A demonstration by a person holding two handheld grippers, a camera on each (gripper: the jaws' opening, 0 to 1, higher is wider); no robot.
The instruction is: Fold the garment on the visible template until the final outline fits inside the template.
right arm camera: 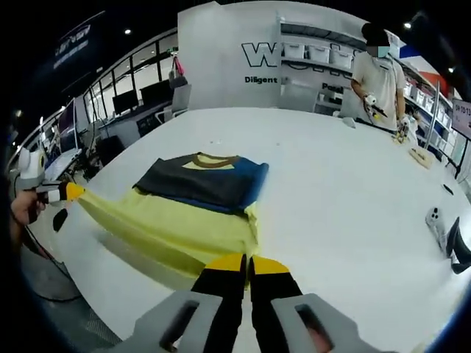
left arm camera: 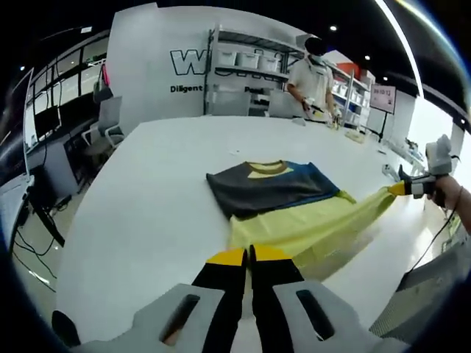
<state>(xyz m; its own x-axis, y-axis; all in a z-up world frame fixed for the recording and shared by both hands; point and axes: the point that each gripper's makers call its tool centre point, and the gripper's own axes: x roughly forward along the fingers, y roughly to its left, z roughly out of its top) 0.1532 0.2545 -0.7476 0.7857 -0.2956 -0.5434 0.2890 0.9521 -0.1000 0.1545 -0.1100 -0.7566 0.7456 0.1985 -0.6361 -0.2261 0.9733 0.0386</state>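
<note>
A shirt (left arm camera: 272, 187) lies on the white table (left arm camera: 147, 206), with a dark grey and blue upper part, a yellow collar and a yellow lower part (left arm camera: 309, 224). The lower part is lifted and stretched between both grippers. My left gripper (left arm camera: 249, 255) is shut on one corner of the yellow hem. My right gripper (left arm camera: 403, 188), held in a hand, pinches the other corner at the right. In the right gripper view the shirt (right arm camera: 206, 180) lies ahead, the right gripper (right arm camera: 249, 262) is shut on the hem, and the left gripper (right arm camera: 70, 192) holds the far corner at left.
A person (left arm camera: 309, 73) stands at the table's far side before shelves (left arm camera: 243, 66) with bins. Small items lie near that far edge (right arm camera: 416, 154). A white device (right arm camera: 436, 220) rests at the table's right. Desks and chairs (left arm camera: 103, 125) stand beyond the left edge.
</note>
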